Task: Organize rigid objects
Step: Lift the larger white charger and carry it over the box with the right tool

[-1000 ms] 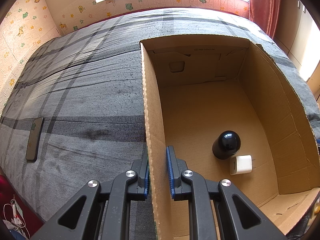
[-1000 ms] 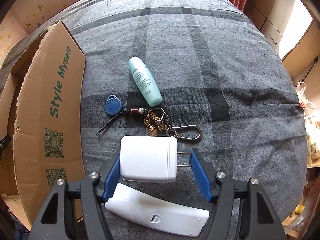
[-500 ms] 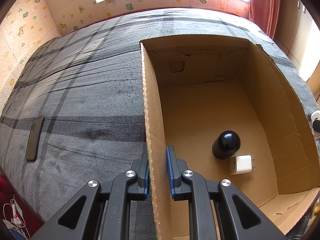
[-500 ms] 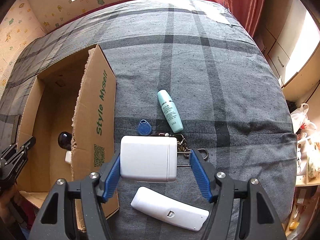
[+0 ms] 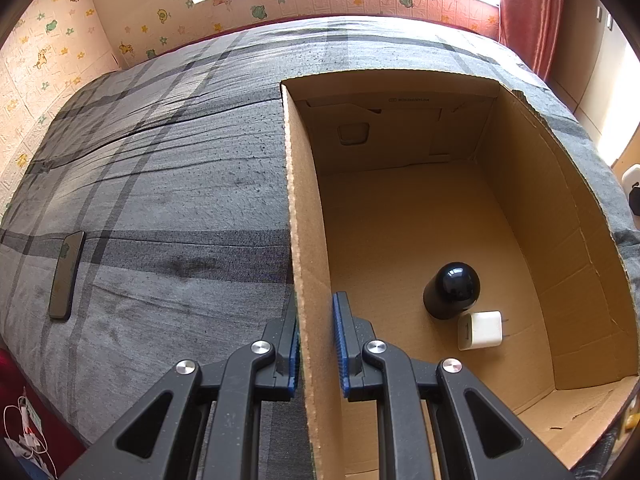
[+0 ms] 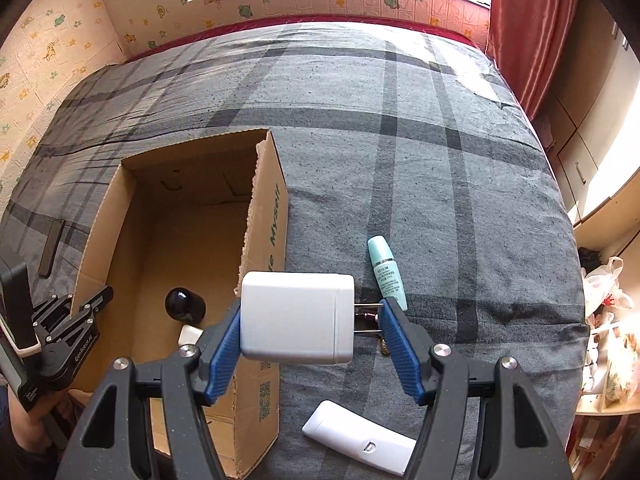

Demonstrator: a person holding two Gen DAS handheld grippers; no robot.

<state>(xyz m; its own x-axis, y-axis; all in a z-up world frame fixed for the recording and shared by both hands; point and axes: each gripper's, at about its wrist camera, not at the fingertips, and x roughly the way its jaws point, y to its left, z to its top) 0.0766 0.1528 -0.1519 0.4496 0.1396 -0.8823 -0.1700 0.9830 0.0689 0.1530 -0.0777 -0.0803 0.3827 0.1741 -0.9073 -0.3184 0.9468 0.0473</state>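
Note:
My right gripper is shut on a large white charger, its prongs against the right pad, held above the box's right wall. My left gripper is shut on the left wall of the open cardboard box; the box also shows in the right wrist view. Inside lie a black round-topped object and a small white charger. On the bed right of the box lie a teal bottle and a white remote-like case. A key bunch is mostly hidden behind the charger.
A dark phone lies on the grey plaid bedspread left of the box. Red curtain and cabinets stand at the right; plastic bags sit off the bed's right edge.
My right gripper has lifted the large white charger up and leftward, from over the keys to over the box's right wall. My left gripper has stayed clamped on the box wall.

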